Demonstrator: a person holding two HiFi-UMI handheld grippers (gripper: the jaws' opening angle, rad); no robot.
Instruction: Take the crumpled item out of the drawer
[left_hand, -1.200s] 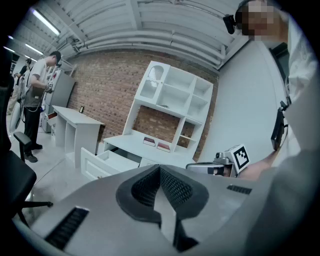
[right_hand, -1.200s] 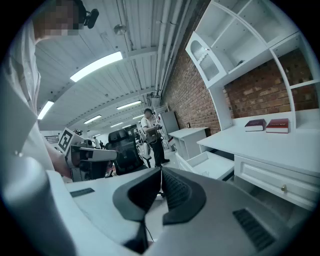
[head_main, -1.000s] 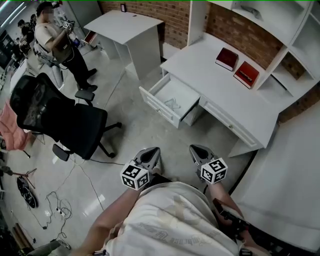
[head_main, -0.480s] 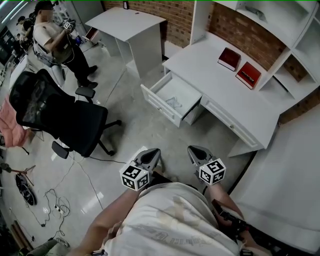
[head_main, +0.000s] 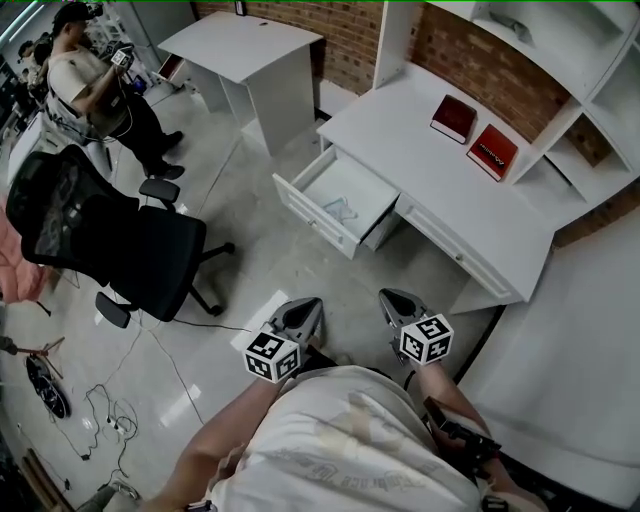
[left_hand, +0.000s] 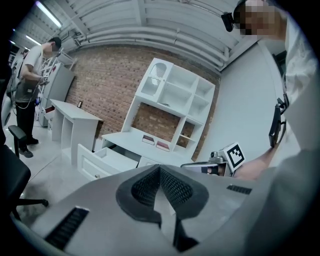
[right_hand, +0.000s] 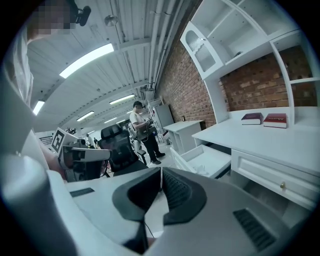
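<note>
The white desk's left drawer (head_main: 318, 212) stands pulled open, and a small pale crumpled item (head_main: 341, 208) lies on its floor. Both grippers hang side by side in front of my body, well short of the drawer and pointing toward it. My left gripper (head_main: 308, 304) is shut with nothing in it, and my right gripper (head_main: 388, 297) is shut and empty too. In the left gripper view the jaws (left_hand: 160, 168) meet below the open drawer (left_hand: 107, 157). The right gripper view shows the closed jaws (right_hand: 161, 170), the drawer (right_hand: 186, 156) and the crumpled item (right_hand: 201, 169).
A black office chair (head_main: 110, 235) stands on the floor to the left of the drawer. A person (head_main: 90, 80) stands far left near a second white desk (head_main: 250, 50). Two red books (head_main: 455, 117) lie on the desk top. Cables (head_main: 110, 420) trail over the floor.
The head view has shifted a little, so the chair and the standing person sit further left. Both grippers stay shut, side by side. The drawer stays open.
</note>
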